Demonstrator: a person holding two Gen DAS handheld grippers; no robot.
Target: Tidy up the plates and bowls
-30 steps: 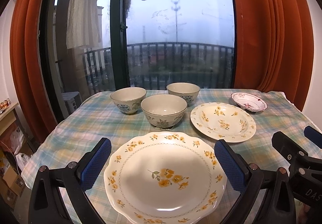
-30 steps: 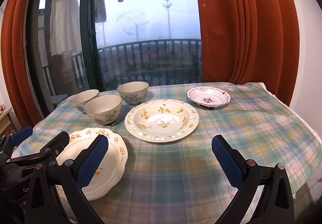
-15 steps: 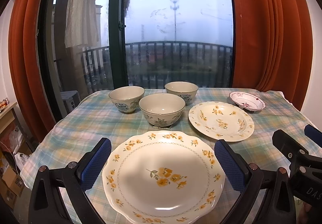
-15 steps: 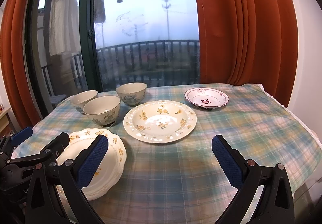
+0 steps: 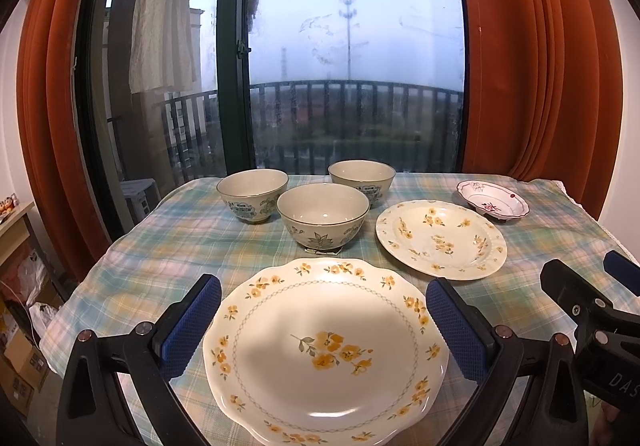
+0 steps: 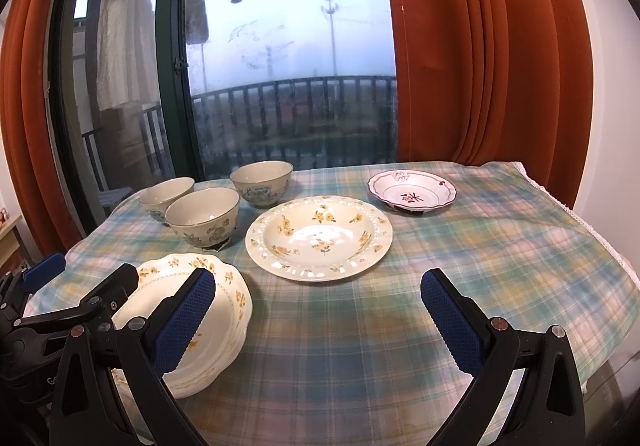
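left gripper [image 5: 324,320]: jaws spread wide, nothing between the pads
right gripper [image 6: 318,312]: jaws spread wide, pads bare

Both tongs are built from black plastic arms studded with silver screws. Left tongs [image 5: 323,326] and right tongs [image 6: 318,320] are tipped with blue, knurled pads [image 5: 191,324]. White lettering is printed on one body.

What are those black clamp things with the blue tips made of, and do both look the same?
Both tongs look alike. The left tongs and right tongs each have two black plastic fingers with triangular cut-outs, silver rivets and screws, and dimpled blue rubber pads on the inner faces. White lettering marks the right one's side in the left wrist view, only partly readable. No cables or sleeves show.
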